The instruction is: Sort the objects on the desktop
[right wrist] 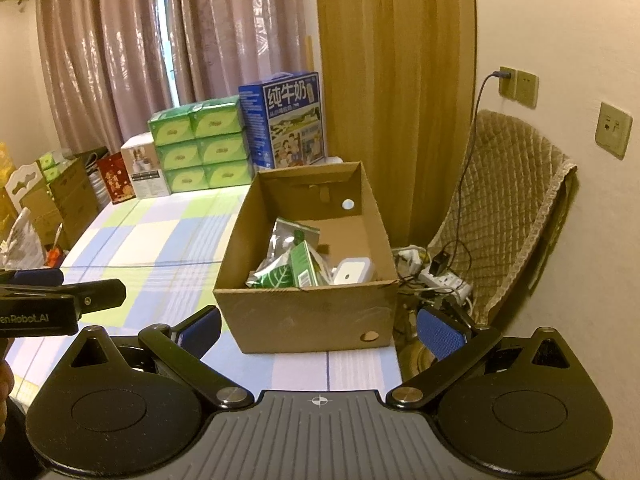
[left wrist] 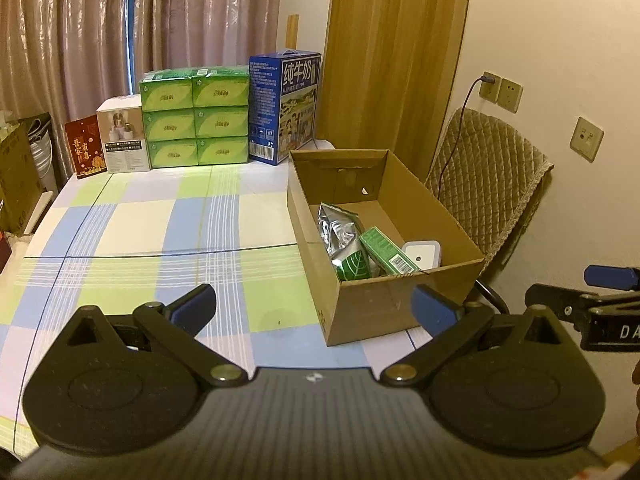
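My left wrist camera looks forward from above the near part of the counter, with the cardboard box close on its right. My right wrist camera sits further right, facing the same way, so the box lies nearly dead ahead and near. Both views share the box, the checked counter top, the stacked green packs and blue carton at the far edge, and the curtains behind.

Along the far edge of the checked desk stand a stack of green tissue packs, a blue milk carton and a small white box — all in front of pinkish curtains. Right of the desk, a chair with a quilted cover stands against the wall — a cable hangs from the wall socket.
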{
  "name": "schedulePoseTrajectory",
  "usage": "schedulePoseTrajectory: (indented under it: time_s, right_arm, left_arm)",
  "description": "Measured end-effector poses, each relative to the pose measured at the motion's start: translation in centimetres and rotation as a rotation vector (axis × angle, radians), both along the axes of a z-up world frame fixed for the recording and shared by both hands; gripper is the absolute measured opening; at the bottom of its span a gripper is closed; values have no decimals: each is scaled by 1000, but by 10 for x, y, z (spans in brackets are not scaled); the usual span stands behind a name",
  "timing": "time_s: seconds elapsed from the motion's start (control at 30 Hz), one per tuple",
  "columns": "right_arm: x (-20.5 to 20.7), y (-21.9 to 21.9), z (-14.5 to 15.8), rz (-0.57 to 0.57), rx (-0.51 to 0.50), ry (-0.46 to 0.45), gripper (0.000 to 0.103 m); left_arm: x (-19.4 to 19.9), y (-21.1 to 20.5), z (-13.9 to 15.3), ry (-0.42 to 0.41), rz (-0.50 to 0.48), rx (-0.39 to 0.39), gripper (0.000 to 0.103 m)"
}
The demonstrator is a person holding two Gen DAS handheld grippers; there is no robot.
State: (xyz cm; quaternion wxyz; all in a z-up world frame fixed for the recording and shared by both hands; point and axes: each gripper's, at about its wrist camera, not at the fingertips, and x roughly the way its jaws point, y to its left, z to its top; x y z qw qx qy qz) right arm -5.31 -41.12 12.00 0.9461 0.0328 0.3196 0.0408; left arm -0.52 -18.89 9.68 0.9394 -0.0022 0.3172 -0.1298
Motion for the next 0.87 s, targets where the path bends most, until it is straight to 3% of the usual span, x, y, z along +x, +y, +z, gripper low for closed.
schedulePoseTrajectory:
  time_s: [0.87]
  right_arm:
    - [4,2,-11,2,-3,24,101]
  left_arm:
    - [4,3,-8,15,-11,-11,102]
